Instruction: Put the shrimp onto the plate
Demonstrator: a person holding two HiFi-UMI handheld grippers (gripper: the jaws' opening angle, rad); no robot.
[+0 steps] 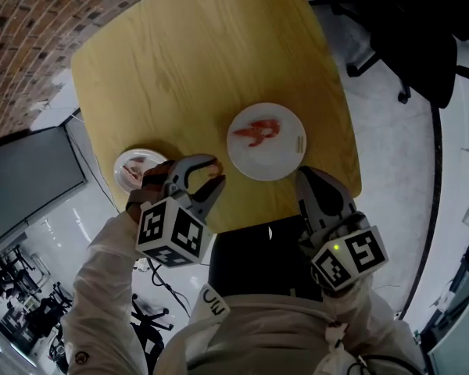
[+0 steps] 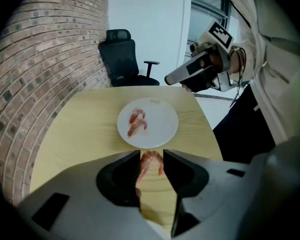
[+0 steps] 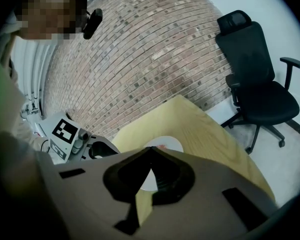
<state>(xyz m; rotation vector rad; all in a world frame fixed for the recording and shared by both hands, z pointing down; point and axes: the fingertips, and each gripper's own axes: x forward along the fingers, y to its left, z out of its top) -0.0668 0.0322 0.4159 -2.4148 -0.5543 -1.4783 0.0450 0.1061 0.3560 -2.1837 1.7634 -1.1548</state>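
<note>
The left gripper point(image 2: 151, 156) is clamped on a shrimp point(image 2: 146, 168) above the worktop point(image 1: 195, 69), just short of the white plate point(image 1: 289, 158), which already carries another shrimp point(image 1: 256, 131). A smaller dish point(image 1: 119, 170) sits beside it. The right gripper point(image 3: 150, 150) hangs near the plate with its jaws together and nothing between them.

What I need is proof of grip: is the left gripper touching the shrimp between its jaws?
Touching. The left gripper view shows the shrimp pinched between the left gripper's jaws with no gap.
</note>
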